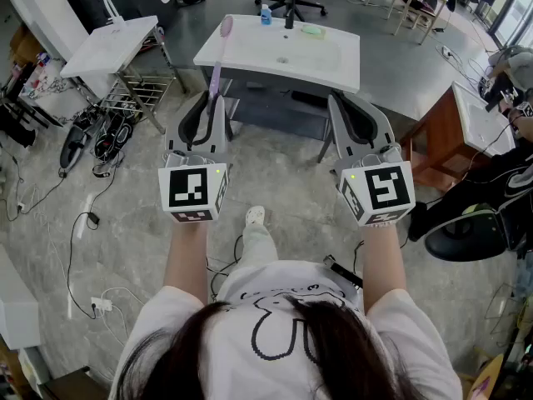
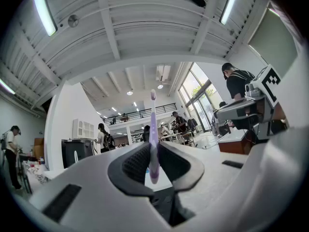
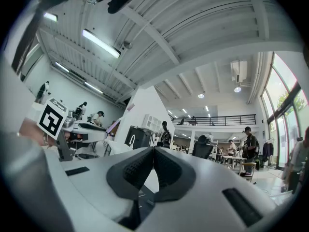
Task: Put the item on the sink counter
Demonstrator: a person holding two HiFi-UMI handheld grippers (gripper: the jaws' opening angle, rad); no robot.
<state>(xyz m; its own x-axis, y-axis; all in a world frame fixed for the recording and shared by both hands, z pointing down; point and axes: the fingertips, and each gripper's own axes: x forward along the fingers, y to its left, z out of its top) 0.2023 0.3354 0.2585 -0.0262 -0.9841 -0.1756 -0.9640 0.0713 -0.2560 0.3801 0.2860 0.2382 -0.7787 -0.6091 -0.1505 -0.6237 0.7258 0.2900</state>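
Note:
A purple toothbrush (image 1: 218, 57) stands up out of my left gripper (image 1: 212, 98), whose jaws are shut on its handle. In the left gripper view the toothbrush (image 2: 153, 134) sits pinched between the two dark pads, head pointing up and away. Ahead of both grippers stands the white sink counter (image 1: 250, 52) with its basin. My right gripper (image 1: 340, 100) is level with the left one, jaws shut with nothing between them; its pads (image 3: 145, 166) meet in the right gripper view. Both grippers are short of the counter's near edge.
On the counter's far edge sit a blue bottle (image 1: 265, 15) and a green item (image 1: 312, 31). A second white sink unit (image 1: 108, 48) with a wire rack is at the left. A wooden cabinet (image 1: 450, 132) and a seated person (image 1: 500, 182) are at the right. Cables lie on the floor.

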